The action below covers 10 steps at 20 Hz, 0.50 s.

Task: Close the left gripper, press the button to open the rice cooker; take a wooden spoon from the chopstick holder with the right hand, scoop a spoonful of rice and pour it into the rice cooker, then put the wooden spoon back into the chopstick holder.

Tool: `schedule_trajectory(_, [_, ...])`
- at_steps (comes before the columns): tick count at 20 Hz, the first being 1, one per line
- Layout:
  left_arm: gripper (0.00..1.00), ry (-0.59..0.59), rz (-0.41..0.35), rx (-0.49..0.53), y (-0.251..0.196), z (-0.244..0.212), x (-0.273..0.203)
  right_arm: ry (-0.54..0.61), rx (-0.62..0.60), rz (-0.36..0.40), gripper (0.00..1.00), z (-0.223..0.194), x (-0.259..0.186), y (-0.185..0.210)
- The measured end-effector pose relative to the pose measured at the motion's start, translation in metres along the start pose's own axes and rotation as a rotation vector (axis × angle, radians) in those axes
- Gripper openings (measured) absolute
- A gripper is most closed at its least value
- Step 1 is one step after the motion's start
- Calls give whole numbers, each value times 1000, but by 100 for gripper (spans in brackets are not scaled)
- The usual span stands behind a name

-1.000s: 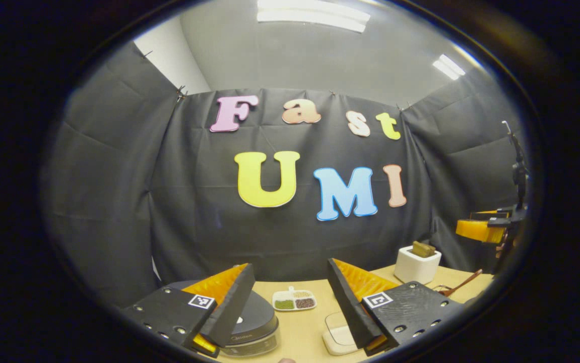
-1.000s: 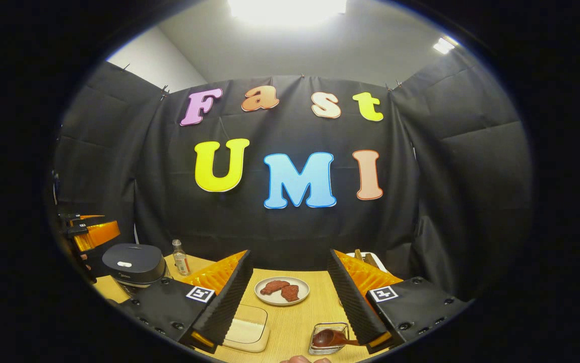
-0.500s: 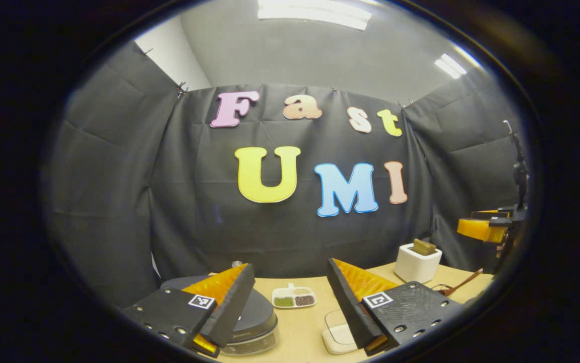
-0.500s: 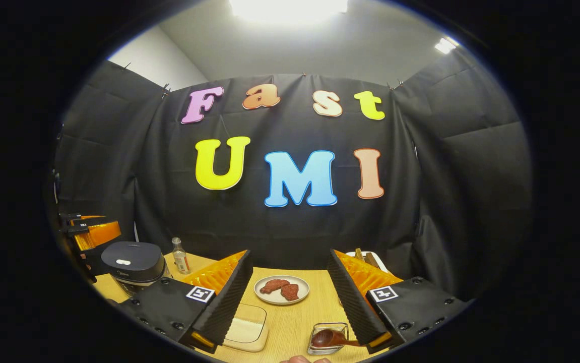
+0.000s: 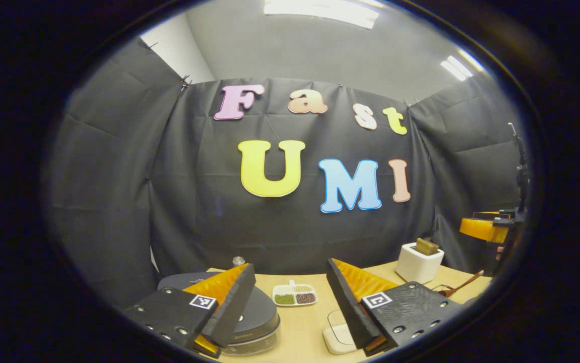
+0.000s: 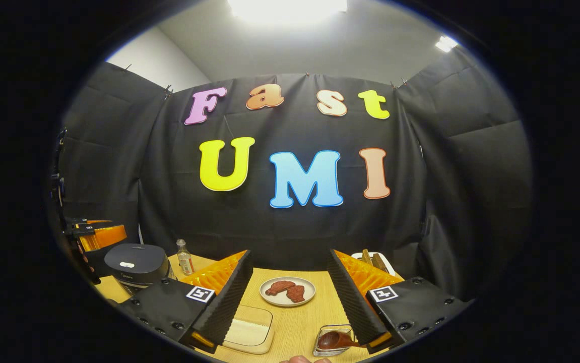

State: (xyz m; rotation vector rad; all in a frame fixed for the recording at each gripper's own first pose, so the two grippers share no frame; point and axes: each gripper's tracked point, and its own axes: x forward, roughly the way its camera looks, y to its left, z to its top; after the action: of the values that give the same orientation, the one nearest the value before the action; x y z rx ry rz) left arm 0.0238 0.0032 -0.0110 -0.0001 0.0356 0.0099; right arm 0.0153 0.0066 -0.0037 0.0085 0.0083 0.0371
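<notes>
Dark rice cooker behind left tongs; both tongs apart, empty.

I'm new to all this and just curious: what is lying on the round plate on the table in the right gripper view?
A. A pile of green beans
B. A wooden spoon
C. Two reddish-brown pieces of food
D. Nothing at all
C: the plate holds two reddish-brown pieces of food, lying side by side between the open tongs.
</notes>
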Motion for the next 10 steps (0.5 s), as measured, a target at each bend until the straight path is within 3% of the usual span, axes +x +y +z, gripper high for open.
schedule_trajectory(1, [72,1,-19,-10,-2,2,2,-1,4,-1,95,0,1,-1])
schedule_trajectory(2, [67,14,-41,-21,-6,-2,2,-3,8,0,92,1,0,-2])
schedule_trajectory(4, [66,15,-48,-27,1,1,8,-4,12,0,95,1,0,-4])
schedule_trajectory(7, [28,48,-17,-114,25,-3,11,-9,12,7,92,1,-1,-4])
schedule_trajectory(9, [3,105,4,-191,48,-17,11,-5,2,19,95,-1,-2,-1])
schedule_trajectory(10, [4,140,21,-222,61,-27,13,-1,-3,28,95,-2,-3,0])
